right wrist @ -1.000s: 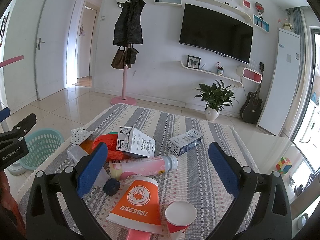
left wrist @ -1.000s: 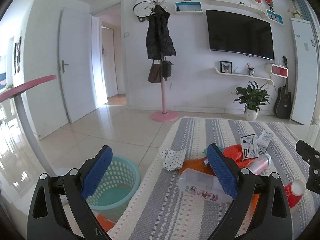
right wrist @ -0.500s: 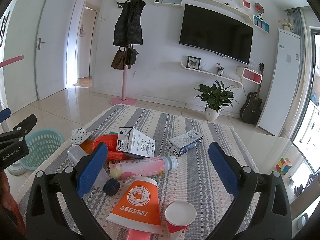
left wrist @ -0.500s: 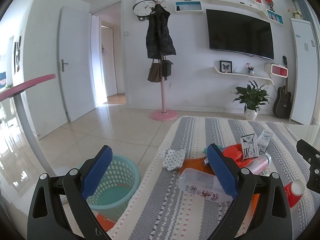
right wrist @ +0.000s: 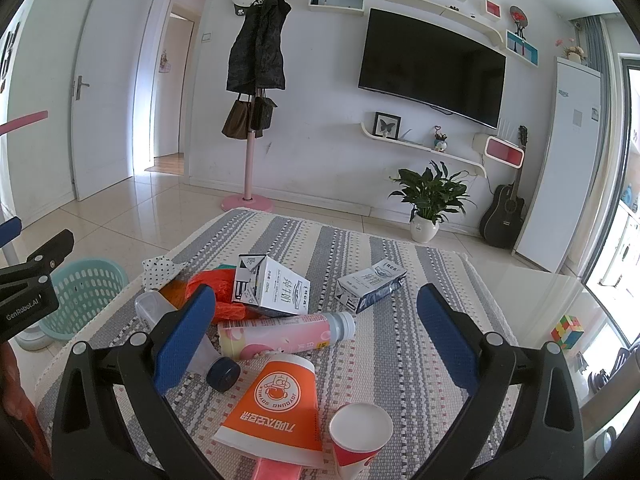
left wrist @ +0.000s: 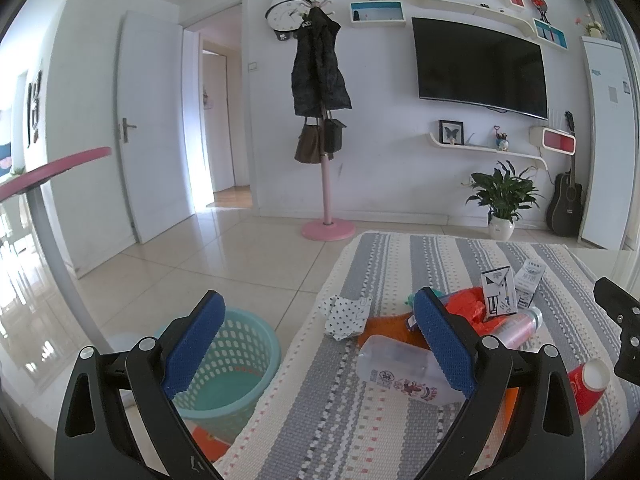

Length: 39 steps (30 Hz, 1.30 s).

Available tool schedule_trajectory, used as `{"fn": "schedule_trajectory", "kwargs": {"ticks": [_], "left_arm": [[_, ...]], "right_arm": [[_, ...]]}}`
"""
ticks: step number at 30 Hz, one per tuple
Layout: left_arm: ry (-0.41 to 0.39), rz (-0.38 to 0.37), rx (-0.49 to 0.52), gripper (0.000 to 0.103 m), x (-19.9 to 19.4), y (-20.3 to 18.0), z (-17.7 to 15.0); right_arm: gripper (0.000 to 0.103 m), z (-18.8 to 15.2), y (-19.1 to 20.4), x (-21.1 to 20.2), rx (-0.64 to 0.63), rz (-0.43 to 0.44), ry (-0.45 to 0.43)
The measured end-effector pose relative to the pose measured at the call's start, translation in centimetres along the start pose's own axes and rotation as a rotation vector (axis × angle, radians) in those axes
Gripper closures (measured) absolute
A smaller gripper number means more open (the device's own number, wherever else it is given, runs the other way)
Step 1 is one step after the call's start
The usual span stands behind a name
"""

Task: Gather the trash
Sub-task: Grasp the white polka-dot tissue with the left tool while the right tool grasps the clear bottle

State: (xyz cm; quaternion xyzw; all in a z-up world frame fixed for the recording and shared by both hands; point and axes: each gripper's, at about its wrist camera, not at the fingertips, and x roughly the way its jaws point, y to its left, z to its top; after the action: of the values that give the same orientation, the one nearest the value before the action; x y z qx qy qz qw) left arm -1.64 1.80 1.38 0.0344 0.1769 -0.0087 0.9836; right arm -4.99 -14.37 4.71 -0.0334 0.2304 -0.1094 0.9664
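Trash lies on a striped cloth table (right wrist: 408,344): two milk cartons (right wrist: 276,290) (right wrist: 370,284), a pink bottle (right wrist: 286,332), a clear bottle (left wrist: 400,374) with a dark cap, an orange paper cup (right wrist: 276,404), a red cup (right wrist: 360,438), an orange plastic bag (right wrist: 214,286) and a dotted wrapper (left wrist: 346,314). A teal basket (left wrist: 228,364) stands on the floor left of the table. My left gripper (left wrist: 320,344) is open and empty above the table's left edge. My right gripper (right wrist: 316,346) is open and empty above the pink bottle and orange cup.
A pink coat stand (left wrist: 326,184) with a dark jacket stands behind the table. A potted plant (right wrist: 430,200) and a guitar (right wrist: 504,216) are by the far wall under a TV (right wrist: 430,68). A pink-topped table (left wrist: 44,208) is at the left.
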Motion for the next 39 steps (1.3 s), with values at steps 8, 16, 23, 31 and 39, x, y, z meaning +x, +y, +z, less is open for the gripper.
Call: {"fn": "schedule_trajectory", "kwargs": {"ticks": [8,16,23,31,39], "left_arm": [[0.105,-0.079,-0.050,0.011,2.5,2.4,0.4],[0.415,-0.436,-0.117,0.019,10.8,4.0,2.6],[0.685,-0.593,-0.063,0.037,20.5,0.5,-0.2],[0.715,-0.447,0.011,0.036,24.4,-0.3,-2.4],[0.779,-0.422,0.012,0.055,27.1,-0.1,-4.1]], "right_arm": [[0.015,0.3,-1.5,-0.1,0.052,-0.037,-0.019],[0.044,-0.2,-5.3,2.0,0.148,-0.080,0.028],[0.048,-0.9,-5.7,3.4,0.134,-0.110,0.089],[0.048,-1.5,-0.8,5.5,0.095,0.118,0.199],[0.048,-1.7,4.3,10.3,0.090,0.296,0.320]]}}
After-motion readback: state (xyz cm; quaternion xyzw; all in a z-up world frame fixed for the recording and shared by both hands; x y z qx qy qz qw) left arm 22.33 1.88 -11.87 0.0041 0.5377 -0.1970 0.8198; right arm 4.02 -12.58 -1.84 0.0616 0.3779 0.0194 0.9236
